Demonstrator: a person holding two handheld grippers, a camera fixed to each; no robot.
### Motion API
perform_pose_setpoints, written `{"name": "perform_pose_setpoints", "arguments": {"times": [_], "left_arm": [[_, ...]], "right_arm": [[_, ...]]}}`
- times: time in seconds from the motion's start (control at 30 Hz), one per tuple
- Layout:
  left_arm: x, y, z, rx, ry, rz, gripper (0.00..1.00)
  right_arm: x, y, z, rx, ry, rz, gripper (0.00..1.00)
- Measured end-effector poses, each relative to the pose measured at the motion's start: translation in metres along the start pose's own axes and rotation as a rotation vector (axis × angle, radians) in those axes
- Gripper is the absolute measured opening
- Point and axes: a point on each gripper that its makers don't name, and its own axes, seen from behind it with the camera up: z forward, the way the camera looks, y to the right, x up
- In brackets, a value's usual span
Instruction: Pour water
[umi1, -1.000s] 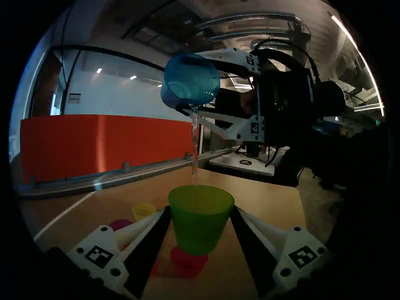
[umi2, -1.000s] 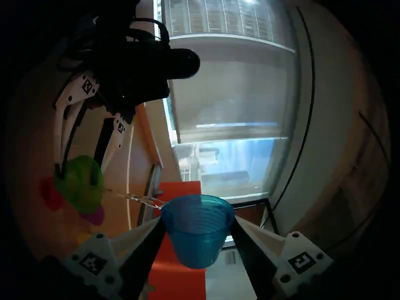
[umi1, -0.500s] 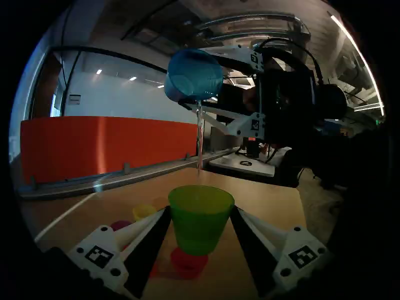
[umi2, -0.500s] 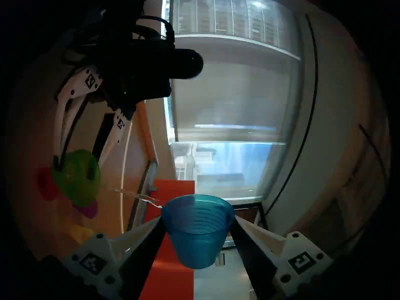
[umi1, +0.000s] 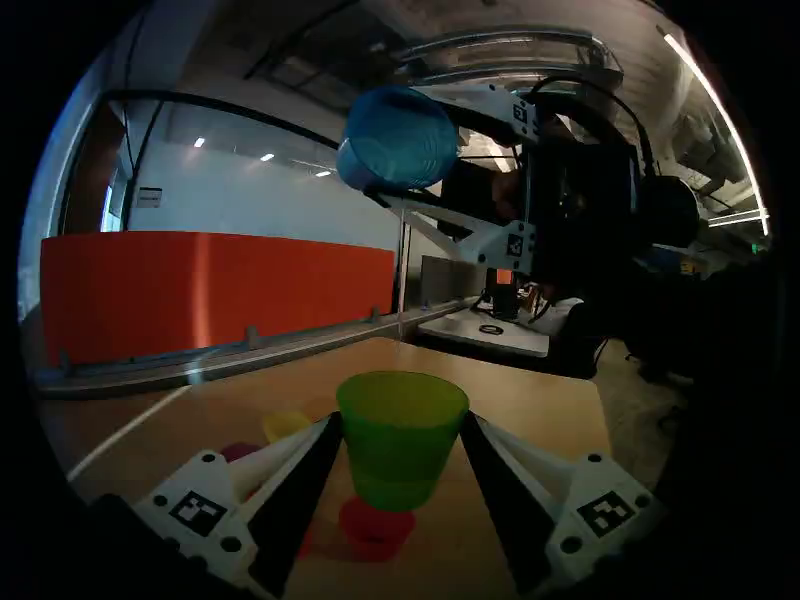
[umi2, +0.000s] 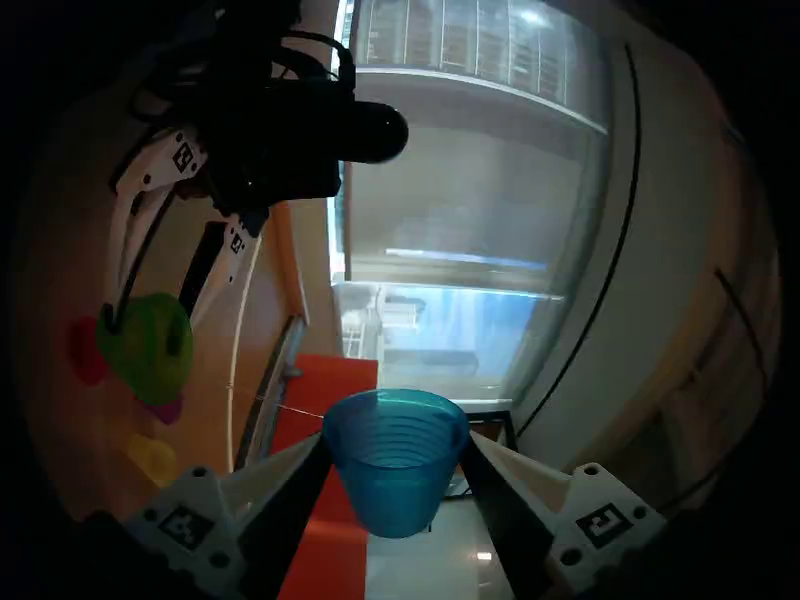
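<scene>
**A:** Since both are raised off the surface (umi1: 530, 400), how are they posed?

**B:** The left hand-held gripper (umi1: 402, 425) sits level. Its two fingers are closed on the green cup (umi1: 402, 455), which stands upright between them, above the surface. The right hand-held gripper (umi2: 397, 442) is rolled onto its side, higher up and facing the left one. It is clamped on the blue cup (umi2: 396, 475).

**A:** And the blue cup against the green one?

**B:** In the left gripper view the blue cup is tipped over, its mouth turned this way. It is well above the green cup and apart from it.

**A:** Counts?

**B:** One green cup, one blue cup, two hand-held grippers. Three small cups rest on the surface beneath the green one: a yellow cup (umi1: 285, 424), a magenta cup (umi1: 238, 450) and a red cup (umi1: 375, 527).
</scene>
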Motion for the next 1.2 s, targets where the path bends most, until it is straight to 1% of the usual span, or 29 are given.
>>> {"name": "perform_pose_setpoints", "arguments": {"times": [0.27,0.37,0.5,0.57,0.67,0.77,0.9,1.1,1.2], "left_arm": [[0.002,0.001,0.001,-0.003,0.004,-0.001,0.85],[0.003,0.001,0.001,-0.003,0.006,-0.001,0.85],[0.003,0.002,0.001,-0.003,0.006,0.001,0.85],[0.003,0.002,0.0,-0.003,0.006,0.001,0.85],[0.003,0.002,0.0,-0.003,0.008,0.001,0.85],[0.005,0.002,0.0,-0.003,0.011,0.002,0.85],[0.006,0.001,-0.001,0.001,0.014,0.003,0.85],[0.008,0.0,-0.002,0.006,0.016,0.003,0.85],[0.008,-0.001,-0.002,0.012,0.019,0.006,0.85]], "right_arm": [[0.0,-0.001,0.0,-0.001,0.002,-0.003,0.89],[0.0,-0.001,0.0,-0.003,0.002,0.007,0.89],[0.0,-0.001,-0.001,-0.013,0.002,0.046,0.89],[-0.002,0.0,-0.001,-0.018,0.0,0.085,0.89],[-0.005,0.0,-0.003,-0.023,-0.001,0.171,0.89],[-0.007,-0.001,-0.006,-0.024,-0.004,0.277,0.89],[-0.011,-0.006,-0.008,-0.015,-0.018,0.436,0.89],[-0.014,-0.017,-0.011,0.0,-0.033,0.653,0.89],[-0.012,-0.023,-0.013,0.015,-0.028,0.772,0.89]]}}
